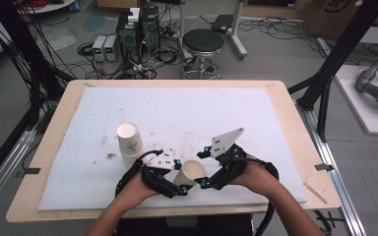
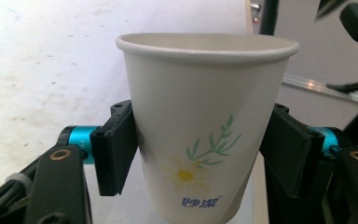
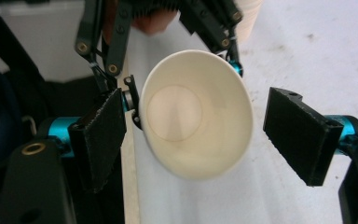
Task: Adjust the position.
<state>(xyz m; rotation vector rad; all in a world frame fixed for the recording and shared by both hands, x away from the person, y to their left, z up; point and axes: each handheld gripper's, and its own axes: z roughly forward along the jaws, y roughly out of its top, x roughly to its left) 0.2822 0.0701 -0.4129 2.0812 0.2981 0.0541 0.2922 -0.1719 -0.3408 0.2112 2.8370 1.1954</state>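
A white paper cup with a daisy print (image 2: pixel 205 121) sits between the black pads of my left gripper (image 2: pixel 200 154), which press on its two sides. In the high view this cup (image 1: pixel 193 171) is tilted above the front of the white mat, with my left gripper (image 1: pixel 179 177) on its left and my right gripper (image 1: pixel 205 167) at its mouth. The right gripper view looks straight into the cup's mouth (image 3: pixel 196 112). My right gripper (image 3: pixel 198 135) stands with its jaws wide. Its right pad is clear of the rim and its left pad is close beside it.
A short stack of the same cups (image 1: pixel 130 140) stands upright on the white mat (image 1: pixel 187 113) to the left of my hands. The wooden table edge (image 1: pixel 295 123) frames the mat. A stool (image 1: pixel 203 43), computers and cables lie on the floor beyond.
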